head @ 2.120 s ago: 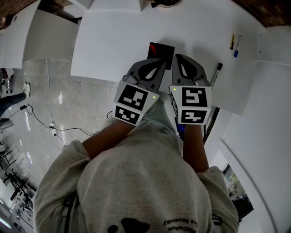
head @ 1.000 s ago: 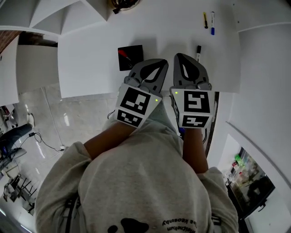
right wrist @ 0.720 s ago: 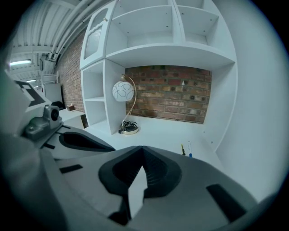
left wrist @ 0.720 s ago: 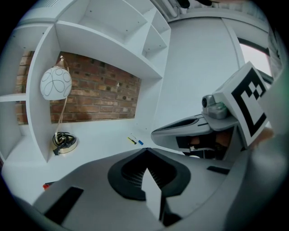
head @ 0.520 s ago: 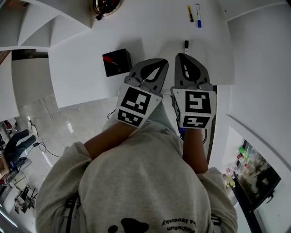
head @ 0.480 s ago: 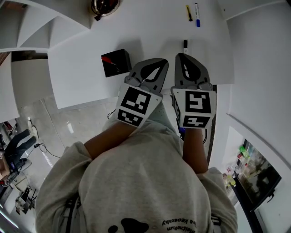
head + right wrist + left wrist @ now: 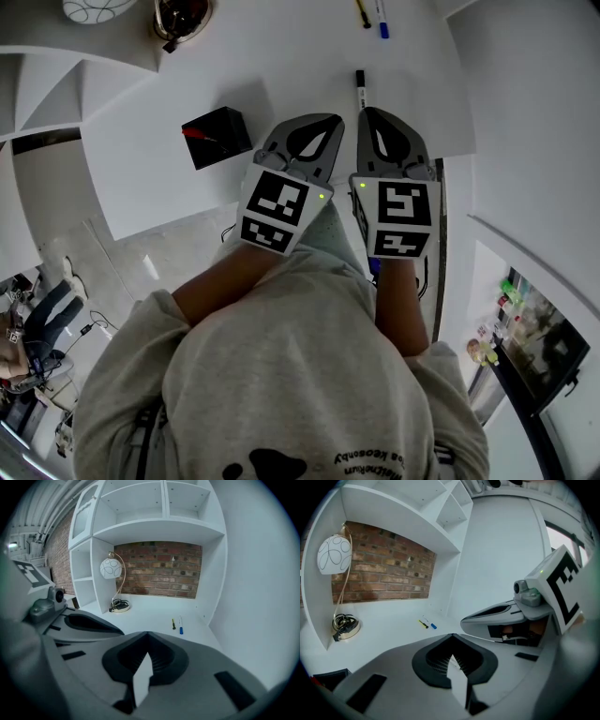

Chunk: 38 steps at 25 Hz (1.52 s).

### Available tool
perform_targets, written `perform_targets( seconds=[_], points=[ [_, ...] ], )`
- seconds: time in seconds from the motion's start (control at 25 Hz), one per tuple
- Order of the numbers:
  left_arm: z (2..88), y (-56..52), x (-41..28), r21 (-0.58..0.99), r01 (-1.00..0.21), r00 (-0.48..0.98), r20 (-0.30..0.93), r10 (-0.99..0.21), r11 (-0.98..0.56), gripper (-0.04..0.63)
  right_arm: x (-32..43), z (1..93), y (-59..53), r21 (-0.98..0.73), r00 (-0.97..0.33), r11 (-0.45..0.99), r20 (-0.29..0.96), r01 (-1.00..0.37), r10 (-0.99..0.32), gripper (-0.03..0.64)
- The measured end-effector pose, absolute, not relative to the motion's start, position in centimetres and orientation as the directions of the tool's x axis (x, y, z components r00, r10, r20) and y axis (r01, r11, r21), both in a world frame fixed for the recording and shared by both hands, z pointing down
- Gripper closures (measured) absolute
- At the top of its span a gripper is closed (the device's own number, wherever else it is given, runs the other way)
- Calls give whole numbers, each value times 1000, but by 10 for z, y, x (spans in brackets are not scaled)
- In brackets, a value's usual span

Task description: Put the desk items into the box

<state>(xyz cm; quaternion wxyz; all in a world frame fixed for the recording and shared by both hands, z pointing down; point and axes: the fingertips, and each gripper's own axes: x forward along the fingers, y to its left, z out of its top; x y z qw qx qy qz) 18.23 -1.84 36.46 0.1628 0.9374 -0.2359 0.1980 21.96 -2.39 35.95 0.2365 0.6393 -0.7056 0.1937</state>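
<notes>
Left gripper (image 7: 325, 122) and right gripper (image 7: 371, 116) hover closed near black box (image 7: 217, 138).

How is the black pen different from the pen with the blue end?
The black marker pen is dark nearly all over; the white pen with the blue end is mostly pale. The black marker pen lies alone, close to the right tongs; the white pen with the blue end lies farther back, beside a small yellow pen. Both lie flat on the white desk, untouched.
</notes>
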Motion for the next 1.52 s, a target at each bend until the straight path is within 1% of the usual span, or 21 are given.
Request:
perform_targets(
  seconds=[0.48,0.68,0.88,1.04,1.24,1.52],
  points=[
    [405,-25,202,242,-483,806,498,-320,-841,591,241,411,-26,12,-44,69,665,-998,-745,601],
    [417,-33,206,242,-488,800,510,-318,-839,591,247,430,-31,0,-46,64,694,-998,-719,601],
    [426,-38,207,233,-490,793,520,-318,-840,591,249,455,-34,-4,-51,72,747,-997,-663,601],
    [438,-39,208,230,-491,783,539,-310,-840,591,254,475,-34,-15,-36,39,783,-999,-621,600],
    [452,-42,208,241,-496,772,563,-296,-834,591,260,490,-35,-39,-39,12,809,-999,-586,600],
    [468,-48,211,246,-496,762,584,-281,-833,591,261,507,-38,-75,-71,15,840,-997,-538,598]
  ],
)
